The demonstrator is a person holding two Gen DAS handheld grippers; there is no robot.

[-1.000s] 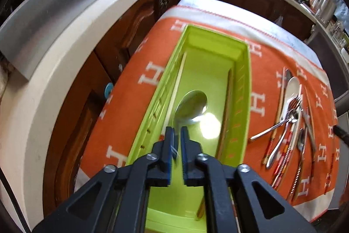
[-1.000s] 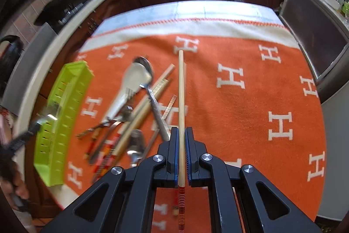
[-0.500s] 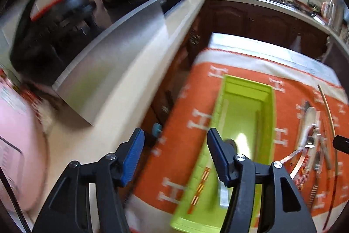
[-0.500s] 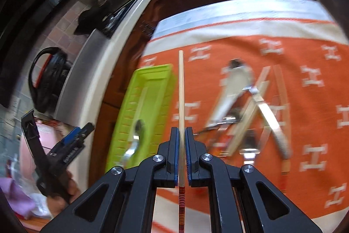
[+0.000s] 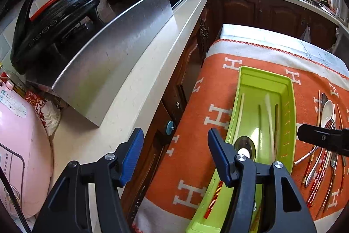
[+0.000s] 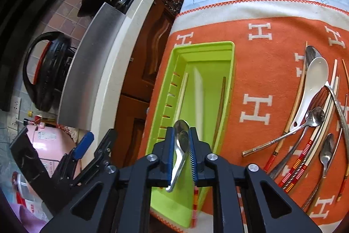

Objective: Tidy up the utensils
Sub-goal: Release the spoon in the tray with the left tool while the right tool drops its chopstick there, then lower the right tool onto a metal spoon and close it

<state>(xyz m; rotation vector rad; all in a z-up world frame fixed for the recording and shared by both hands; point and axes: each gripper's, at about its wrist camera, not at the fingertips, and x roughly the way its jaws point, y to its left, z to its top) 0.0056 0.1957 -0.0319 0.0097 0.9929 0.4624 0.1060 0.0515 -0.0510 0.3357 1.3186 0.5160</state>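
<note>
A lime green tray (image 6: 231,51) lies on the orange cloth (image 6: 257,71); it holds a metal spoon (image 6: 182,139), a cream chopstick (image 6: 182,93) and a brown chopstick (image 6: 220,106). My right gripper (image 6: 182,145) hangs over the tray's near end. Its jaws are opening, and a pale chopstick with a red-striped end (image 6: 195,200) slips away from them in a blur. My left gripper (image 5: 175,141) is open and holds nothing, left of the tray (image 5: 266,78) above the cloth's edge. The spoon (image 5: 244,143) lies past its right finger.
Loose spoons, forks and chopsticks, among them a white ceramic spoon (image 6: 314,80), lie in a pile on the cloth right of the tray. To the left run a pale counter (image 5: 135,91), a steel panel (image 5: 113,51), a black cooker (image 5: 54,14) and a pink appliance (image 5: 21,145).
My left gripper opened, left the spoon in the tray and drew back up and to the left. My right gripper carried the chopstick from the pile to over the tray, and its jaws parted.
</note>
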